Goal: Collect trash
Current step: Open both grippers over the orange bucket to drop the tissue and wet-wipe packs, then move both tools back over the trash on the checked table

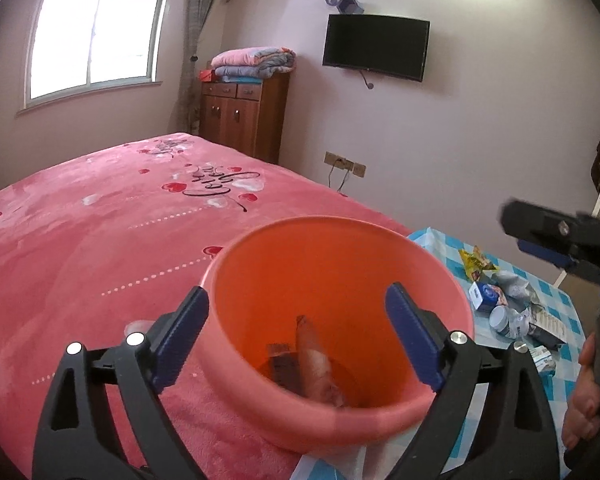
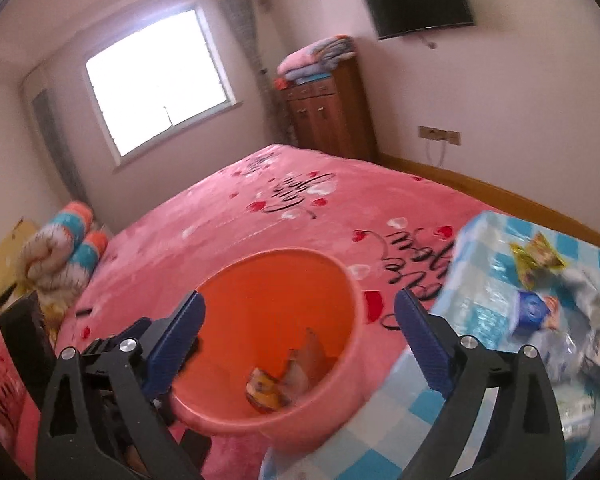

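A salmon-pink plastic bin (image 1: 284, 412) stands on the pink bedspread beside a blue checked cloth; it also shows in the right wrist view (image 2: 352, 332). Wrappers (image 1: 312, 364) lie at its bottom, one with a yellow print (image 2: 266, 392). My left gripper (image 1: 298, 306) is open, its fingers straddling the bin's near rim. My right gripper (image 2: 300, 314) is open and empty above the bin's mouth; it also shows at the right edge of the left wrist view (image 1: 556, 240). Trash lies on the cloth: a yellow wrapper (image 1: 476, 264), a blue-and-white carton (image 1: 486, 296), a small bottle (image 1: 504, 320).
The blue checked cloth (image 2: 416, 408) covers the bed's corner right of the bin. A rolled blanket (image 2: 60, 248) lies at the bed's left. A wooden cabinet (image 1: 244, 116) with folded quilts stands by the far wall, under a wall TV (image 1: 376, 46).
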